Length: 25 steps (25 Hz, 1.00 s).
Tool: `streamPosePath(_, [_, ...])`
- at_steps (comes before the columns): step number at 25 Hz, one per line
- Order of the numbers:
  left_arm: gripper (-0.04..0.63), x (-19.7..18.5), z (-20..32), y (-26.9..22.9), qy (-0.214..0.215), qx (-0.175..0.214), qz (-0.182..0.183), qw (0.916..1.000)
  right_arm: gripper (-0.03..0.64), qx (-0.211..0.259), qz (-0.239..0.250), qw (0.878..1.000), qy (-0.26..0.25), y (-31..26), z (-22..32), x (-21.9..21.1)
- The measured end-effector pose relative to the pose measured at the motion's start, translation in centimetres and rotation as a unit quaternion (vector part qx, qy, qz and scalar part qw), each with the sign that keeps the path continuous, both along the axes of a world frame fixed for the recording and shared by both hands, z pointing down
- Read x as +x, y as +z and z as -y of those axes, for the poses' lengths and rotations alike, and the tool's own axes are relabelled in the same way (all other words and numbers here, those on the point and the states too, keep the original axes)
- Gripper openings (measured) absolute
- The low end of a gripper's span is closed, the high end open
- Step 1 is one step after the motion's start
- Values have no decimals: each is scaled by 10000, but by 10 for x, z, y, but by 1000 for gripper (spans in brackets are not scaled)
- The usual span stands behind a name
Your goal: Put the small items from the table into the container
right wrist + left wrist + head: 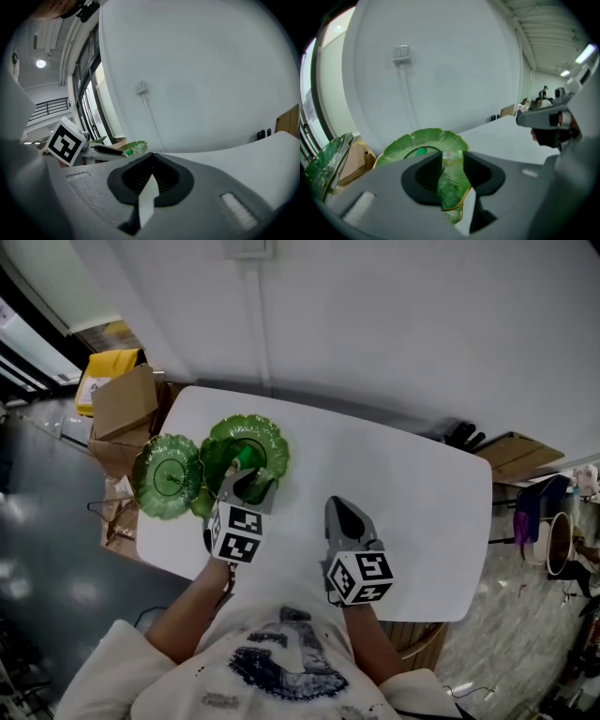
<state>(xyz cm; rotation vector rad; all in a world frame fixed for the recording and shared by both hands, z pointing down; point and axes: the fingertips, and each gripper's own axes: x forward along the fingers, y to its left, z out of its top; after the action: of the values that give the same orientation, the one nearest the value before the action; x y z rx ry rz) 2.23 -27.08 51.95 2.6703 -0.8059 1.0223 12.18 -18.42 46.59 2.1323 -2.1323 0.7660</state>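
A small green leaf-shaped glass dish [452, 185] stands edge-on between the jaws of my left gripper [451, 161], which is shut on it. In the head view that gripper [251, 482] hovers over the near edge of a scalloped green plate [258, 439] at the table's left. The plate [417, 140] lies just beyond the jaws and holds a bright green item [421, 151]. A second round green dish [167, 474] sits to its left. My right gripper [345, 512] is shut and empty above the bare table middle; its jaws [151, 164] meet.
The white table [422, 493] stands against a white wall. Cardboard boxes [122, 404] and a yellow item are stacked off the table's left end. More clutter lies on the floor at the right end [553, 521].
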Motion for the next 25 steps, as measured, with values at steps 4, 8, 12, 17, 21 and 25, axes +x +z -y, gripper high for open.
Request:
streamPosePath(4, [135,-1,-4,0,-31,-87,-35,10000,-2,-6,6,10000,10,1,-3,1])
streamPosePath(8, [135,-1,-3,1,-58,-80,-64,9999,-3,16,7,10000,26,-1,-3,3])
streamPosePath(12, [135,-1,-3,1,-60,-80,-76,9999,-3,-2,48,10000,35,2,-4,2])
streamPosePath(17, [136,-2,-2,-2,-72,-52,-132,9999,-2,15,68,10000,36,1,-5,2])
streamPosePath(21, [137,-1,-2,-9,-54,-41,-198,9998,-3,29,67,10000,55,0,-9,3])
streamPosePath(25, [137,-4,0,-8,-112,-21,-185,9998,-3,36,75,9999,63,-1,-11,5])
